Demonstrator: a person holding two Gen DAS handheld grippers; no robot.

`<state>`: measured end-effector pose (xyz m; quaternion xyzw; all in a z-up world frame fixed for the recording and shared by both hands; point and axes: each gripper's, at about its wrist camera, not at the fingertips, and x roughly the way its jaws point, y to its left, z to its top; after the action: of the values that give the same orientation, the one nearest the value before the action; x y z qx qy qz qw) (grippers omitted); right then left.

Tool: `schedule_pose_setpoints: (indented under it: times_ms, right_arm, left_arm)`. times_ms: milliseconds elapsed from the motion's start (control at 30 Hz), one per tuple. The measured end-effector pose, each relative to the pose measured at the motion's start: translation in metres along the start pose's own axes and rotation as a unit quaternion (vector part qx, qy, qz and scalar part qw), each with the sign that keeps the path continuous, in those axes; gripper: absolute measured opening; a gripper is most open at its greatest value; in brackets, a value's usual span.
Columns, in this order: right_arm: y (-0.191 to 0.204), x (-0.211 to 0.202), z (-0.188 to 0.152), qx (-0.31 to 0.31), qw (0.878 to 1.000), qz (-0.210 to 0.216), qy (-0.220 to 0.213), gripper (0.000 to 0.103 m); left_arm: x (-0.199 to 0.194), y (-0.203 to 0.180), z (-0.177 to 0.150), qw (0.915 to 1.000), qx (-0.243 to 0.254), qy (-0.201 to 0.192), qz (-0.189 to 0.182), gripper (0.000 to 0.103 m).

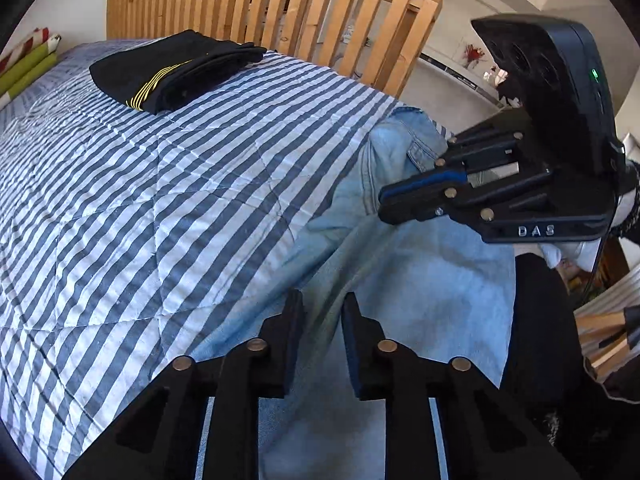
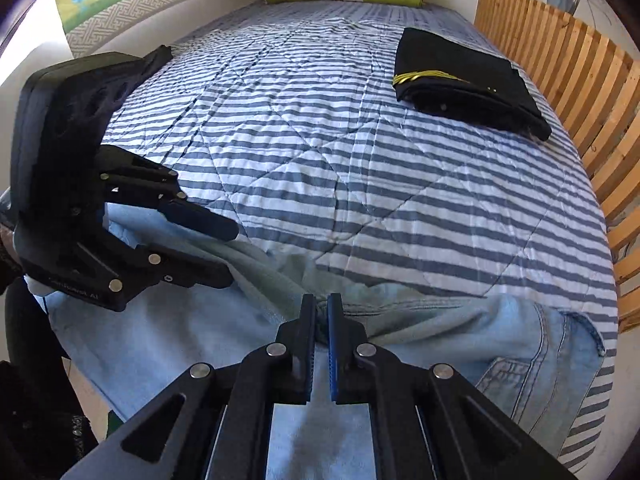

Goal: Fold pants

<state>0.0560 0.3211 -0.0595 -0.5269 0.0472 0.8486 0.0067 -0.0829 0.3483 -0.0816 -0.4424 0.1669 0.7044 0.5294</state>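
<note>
Plainly, in the left wrist view the light blue jeans (image 1: 404, 280) lay crumpled along the near edge of the bed (image 1: 160, 184), partly hanging off it, their length running from the left gripper (image 1: 322, 336) away toward the right gripper (image 1: 404, 204). The left jaws stood a little apart over a raised ridge of denim; whether the pads pressed it could not be told from here. The right jaws looked closed, tips at the waistband end near a back pocket.

In the right wrist view the right gripper (image 2: 318, 344) had its jaws nearly shut, a bunched fold of the jeans (image 2: 460, 332) pinched between them. The left gripper (image 2: 200, 248) hovered to the left, jaws parted, over the leg end. So each hand was nearer its own end, waist at the right. A folded black garment (image 2: 460, 80) lay well apart, farther up the bed.
</note>
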Motion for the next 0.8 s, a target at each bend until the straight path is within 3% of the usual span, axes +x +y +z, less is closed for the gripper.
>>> schedule_pose_setpoints:
  times_ms: [167, 433, 500, 733, 800]
  right_arm:
    - [-0.006, -0.005, -0.001, 0.021, 1.000, -0.007, -0.005, 0.005]
    - [-0.015, -0.009, 0.027, 0.034, 0.999, -0.036, 0.002, 0.020]
    - [-0.005, -0.001, 0.038, 0.005, 0.999, -0.029, 0.024, 0.029]
    - [0.030, 0.041, 0.050, -0.098, 0.987, -0.051, 0.113, 0.029]
    - [0.033, 0.052, 0.048, -0.114, 0.981, -0.079, 0.134, 0.029]
  left_arm:
    - [-0.004, -0.015, -0.013, 0.9999, 0.006, -0.001, -0.010, 0.013]
    - [0.002, -0.025, -0.023, 0.9995, 0.005, 0.006, -0.031, 0.013]
    - [0.001, -0.026, -0.023, 0.9992, 0.005, 0.005, -0.039, 0.013]
    - [0.000, -0.034, -0.025, 0.9990, 0.022, 0.007, -0.037, 0.013]
    - [0.000, -0.033, -0.026, 0.9992, 0.022, 0.006, -0.032, 0.013]
